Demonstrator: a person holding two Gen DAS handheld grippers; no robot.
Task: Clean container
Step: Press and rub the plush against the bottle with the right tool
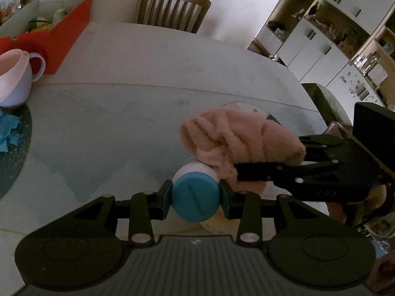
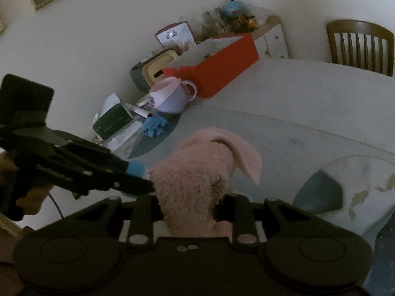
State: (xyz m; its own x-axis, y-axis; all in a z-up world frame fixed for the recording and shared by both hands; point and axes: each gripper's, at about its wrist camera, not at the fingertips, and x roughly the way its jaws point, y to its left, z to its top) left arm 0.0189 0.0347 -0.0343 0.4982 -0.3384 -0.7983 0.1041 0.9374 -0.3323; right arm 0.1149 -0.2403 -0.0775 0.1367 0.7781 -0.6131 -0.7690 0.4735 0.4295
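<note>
My left gripper (image 1: 195, 194) is shut on a small white container with a blue cap (image 1: 196, 206), and its pads press on the cap's two sides. A fluffy pink cloth (image 1: 234, 135) lies bunched over the container's far end and touches its white body. The right gripper (image 1: 259, 164) comes in from the right, shut on that cloth. In the right wrist view the cloth (image 2: 197, 167) fills the space between the right gripper's (image 2: 190, 203) fingers and hides the container. There the left gripper (image 2: 140, 175) reaches in from the left.
The glass-topped table (image 1: 123, 123) carries a lilac cup (image 1: 14, 79), a red box (image 1: 66, 32), blue scraps (image 1: 9, 133) and a green carton (image 2: 113, 120) along its left side. A clear smeared dish (image 2: 358, 180) lies at the right. A wooden chair (image 1: 172, 7) stands behind.
</note>
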